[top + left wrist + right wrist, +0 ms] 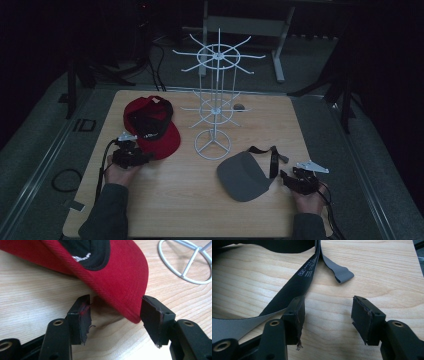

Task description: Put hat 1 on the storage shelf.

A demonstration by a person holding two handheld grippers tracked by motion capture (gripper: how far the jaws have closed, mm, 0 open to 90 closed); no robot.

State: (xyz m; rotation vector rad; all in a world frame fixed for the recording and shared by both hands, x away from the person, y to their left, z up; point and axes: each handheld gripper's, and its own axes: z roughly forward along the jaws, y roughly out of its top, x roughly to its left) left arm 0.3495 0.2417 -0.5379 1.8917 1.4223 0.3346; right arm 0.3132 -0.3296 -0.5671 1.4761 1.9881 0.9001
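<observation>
A red cap (151, 126) with a black lining lies upside down at the table's left. My left gripper (144, 157) is at its near brim, open. In the left gripper view the red brim (120, 277) dips between the two jaws of that gripper (115, 312), close to the right pad, and neither pad presses on it. A grey visor (244, 176) with black straps lies at the right. Just right of it my right gripper (286, 179) is open. In the right gripper view the black strap (299, 282) runs past the left jaw, and only bare wood lies between the jaws of that gripper (327, 315).
A tall white wire hat rack (215, 100) stands mid-table between the two hats; its ring base (190, 262) is just beyond the red brim. The wooden table (190, 205) has bare room in front. A grey strap end (339, 273) lies ahead of the right gripper.
</observation>
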